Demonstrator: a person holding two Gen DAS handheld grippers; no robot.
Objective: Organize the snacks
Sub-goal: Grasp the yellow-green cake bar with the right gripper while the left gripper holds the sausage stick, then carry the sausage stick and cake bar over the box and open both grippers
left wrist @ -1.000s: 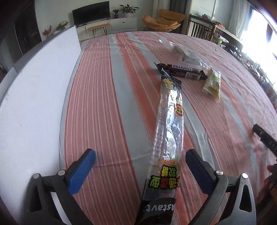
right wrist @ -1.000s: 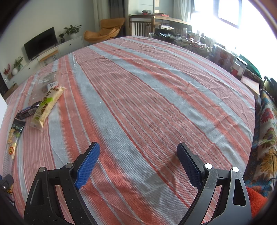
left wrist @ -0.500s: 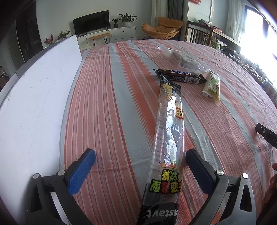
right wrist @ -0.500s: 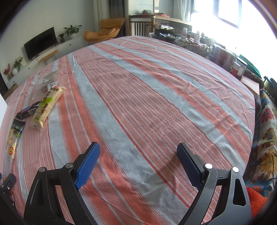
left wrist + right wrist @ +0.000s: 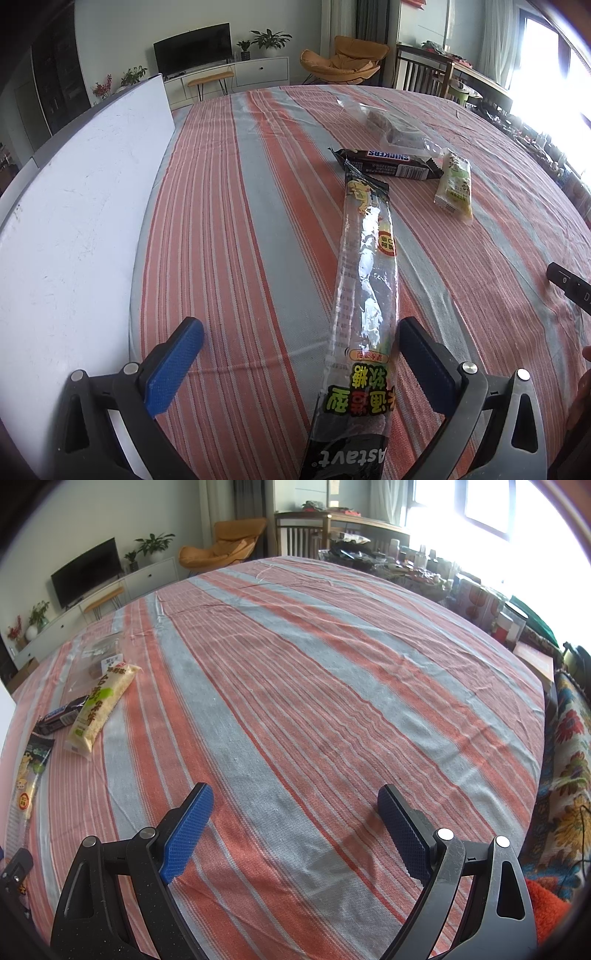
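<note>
A long clear-and-black candy packet (image 5: 364, 280) lies on the striped tablecloth (image 5: 240, 229), its near end between the fingers of my left gripper (image 5: 299, 341), which is open and not touching it. Beyond it lie a Snickers bar (image 5: 388, 162), a pale yellow-green snack packet (image 5: 455, 182) and a clear bag of snacks (image 5: 388, 125). My right gripper (image 5: 293, 810) is open and empty over bare cloth. In the right wrist view the yellow packet (image 5: 101, 709), Snickers bar (image 5: 61, 714) and long packet (image 5: 31, 775) lie far left.
A white board or box side (image 5: 74, 221) runs along the table's left edge. The tip of the right gripper (image 5: 569, 288) shows at the right of the left wrist view. Cluttered shelves and boxes (image 5: 480, 602) stand past the table's far right edge.
The left gripper has tilted and drawn back slightly, so the snacks sit a little lower in its view. The right gripper has not moved. Both stay open.
</note>
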